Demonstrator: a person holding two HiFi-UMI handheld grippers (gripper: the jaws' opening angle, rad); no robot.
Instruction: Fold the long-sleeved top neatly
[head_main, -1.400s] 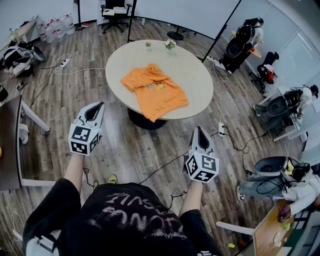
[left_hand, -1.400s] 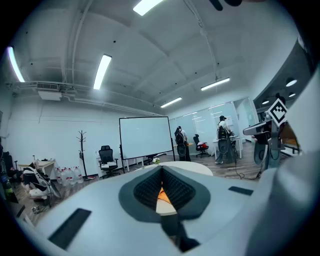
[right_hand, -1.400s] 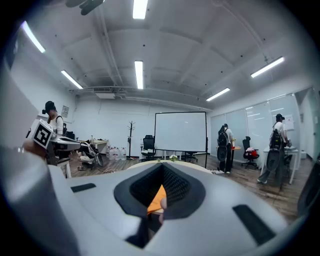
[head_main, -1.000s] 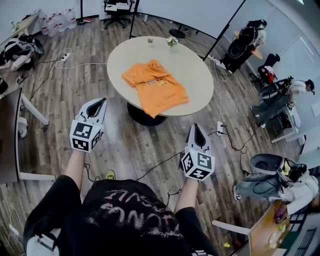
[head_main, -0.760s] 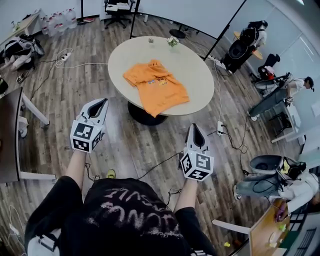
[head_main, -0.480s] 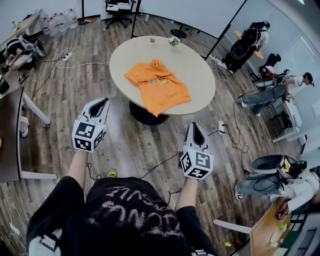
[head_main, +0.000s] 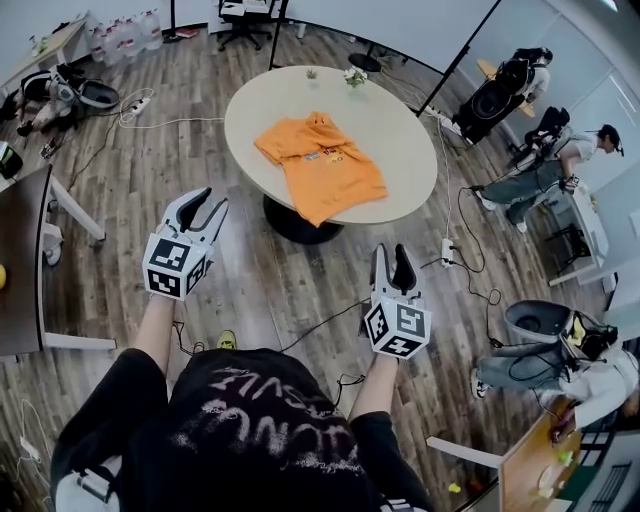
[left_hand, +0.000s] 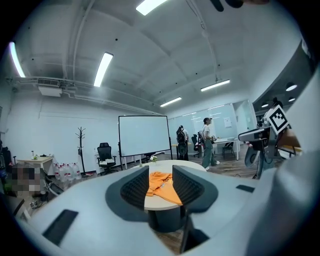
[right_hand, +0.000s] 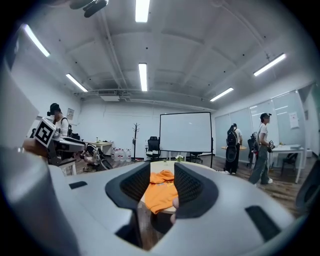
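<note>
Bright strip lights (left_hand: 102, 70) above your left tool (left_hand: 160, 177) light you evenly; edges bend fisheye-wise, and the tool's near body blurs.

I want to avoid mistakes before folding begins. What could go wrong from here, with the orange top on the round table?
1. The orange long-sleeved top hangs over the round table's near edge; a pull toward you may drag it off.
2. A black cable crosses the floor between you and the table; you might trip.
3. A small flower pot stands near the far rim; a swung sleeve could knock it.
</note>
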